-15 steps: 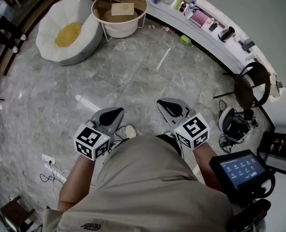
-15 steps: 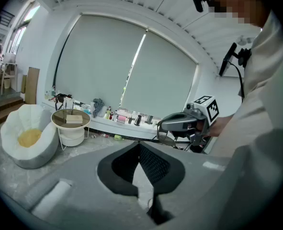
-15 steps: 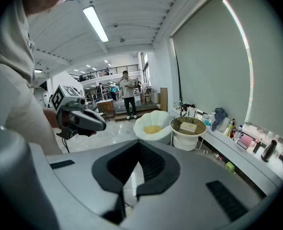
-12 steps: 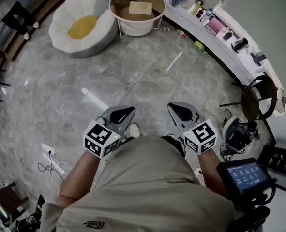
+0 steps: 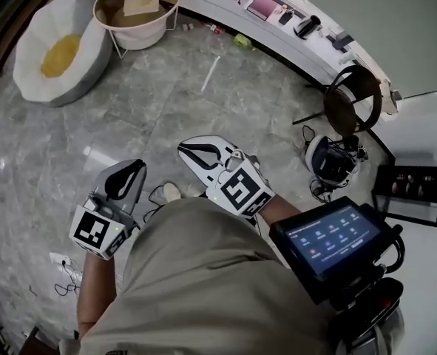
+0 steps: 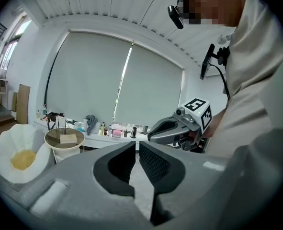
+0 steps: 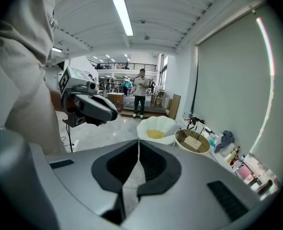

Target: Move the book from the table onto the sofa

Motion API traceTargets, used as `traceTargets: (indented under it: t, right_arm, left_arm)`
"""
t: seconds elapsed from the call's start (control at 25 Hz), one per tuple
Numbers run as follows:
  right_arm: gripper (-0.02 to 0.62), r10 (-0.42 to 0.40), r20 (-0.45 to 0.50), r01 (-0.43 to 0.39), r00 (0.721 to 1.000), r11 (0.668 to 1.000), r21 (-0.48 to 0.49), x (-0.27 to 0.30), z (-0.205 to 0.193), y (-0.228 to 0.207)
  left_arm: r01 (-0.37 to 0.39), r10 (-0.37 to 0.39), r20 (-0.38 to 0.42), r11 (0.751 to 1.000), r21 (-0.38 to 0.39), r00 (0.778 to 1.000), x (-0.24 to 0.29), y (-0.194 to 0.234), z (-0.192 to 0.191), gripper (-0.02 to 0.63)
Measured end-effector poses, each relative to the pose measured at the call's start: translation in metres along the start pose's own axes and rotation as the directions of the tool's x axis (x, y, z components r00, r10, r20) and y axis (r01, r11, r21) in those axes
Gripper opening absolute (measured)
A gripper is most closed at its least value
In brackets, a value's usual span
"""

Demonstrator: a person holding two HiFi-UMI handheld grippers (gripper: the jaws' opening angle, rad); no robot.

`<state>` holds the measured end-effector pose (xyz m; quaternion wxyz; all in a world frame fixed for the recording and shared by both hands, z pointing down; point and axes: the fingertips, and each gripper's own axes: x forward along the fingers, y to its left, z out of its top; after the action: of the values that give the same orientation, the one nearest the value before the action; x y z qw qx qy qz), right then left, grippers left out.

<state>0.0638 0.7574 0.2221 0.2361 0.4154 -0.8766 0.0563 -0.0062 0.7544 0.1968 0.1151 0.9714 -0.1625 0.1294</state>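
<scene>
Grey veined stone is covering the floor (image 5: 166, 102) of a large open room. It is polished and is throwing back pale patches of light. A white curved ledge (image 5: 292, 46) is running along the blind-covered window wall and is carrying bottles and small items. A dark round-backed chair (image 5: 353, 109) is standing beside the ledge, and loose cables (image 5: 66, 272) are lying on the floor near the person's feet.

The book (image 5: 141, 4), flat, rectangular and tan, is lying on the brown top of the round table (image 5: 140, 35), which is standing on a white base with thin wire legs. The sofa (image 5: 33, 72) is sitting just beside the table. It is a soft white scalloped shell, and it is cradling a yellow cushion (image 5: 61, 55). The book is not touching the sofa.

Both tools are hovering well apart from the table, close to the person's body.

- The left gripper (image 5: 134, 166) is keeping its ribbed black pads pressed together, and nothing is sitting between them.
- The right gripper (image 5: 184, 149) is likewise holding its jaws closed on nothing.

Each grey moulded body is carrying a black-and-white marker cube at its rear. A tablet screen (image 5: 329, 237) is glowing at the person's right — mounted on a dark bracket.
</scene>
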Motion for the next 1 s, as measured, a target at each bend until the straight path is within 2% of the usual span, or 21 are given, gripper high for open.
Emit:
traceTargets:
  t: [0.08,0.2,0.4,0.48,0.68,1.0]
  right_arm:
    - [0.015,0.002,0.008,-0.002,1.0,0.999,0.036,0.002,-0.012,-0.003]
    - [0.015,0.003,0.014,-0.005,1.0,0.994,0.108,0.004,-0.037,-0.019]
    - [0.017,-0.026,0.017,0.021,1.0,0.971,0.24,0.002,-0.067,-0.082]
    - [0.04,-0.009,0.033,0.0,0.999,0.964,0.266,0.012,-0.07,-0.105]
    - [0.091,0.072,0.062,-0.085,0.996,0.966,0.243,0.037,-0.07,-0.168]
    - [0.104,0.14,0.076,-0.154,0.987,0.964,0.217,0.072,-0.072,-0.254]
  left_arm:
    - [-0.008,0.008,0.003,1.0,-0.008,1.0,0.011,0.003,-0.009,0.009]
    - [-0.043,0.041,-0.041,0.998,-0.037,0.998,0.034,0.013,-0.037,0.009]
    - [-0.056,0.049,-0.072,0.994,-0.099,0.996,0.083,0.031,-0.042,0.009]
    - [-0.099,0.09,-0.081,0.988,-0.119,0.993,0.093,0.049,-0.04,0.009]
    - [-0.243,0.232,-0.082,0.956,-0.163,0.969,0.12,0.092,-0.021,0.01]
    - [-0.362,0.35,-0.097,0.913,-0.19,0.932,0.173,0.149,0.005,0.067]
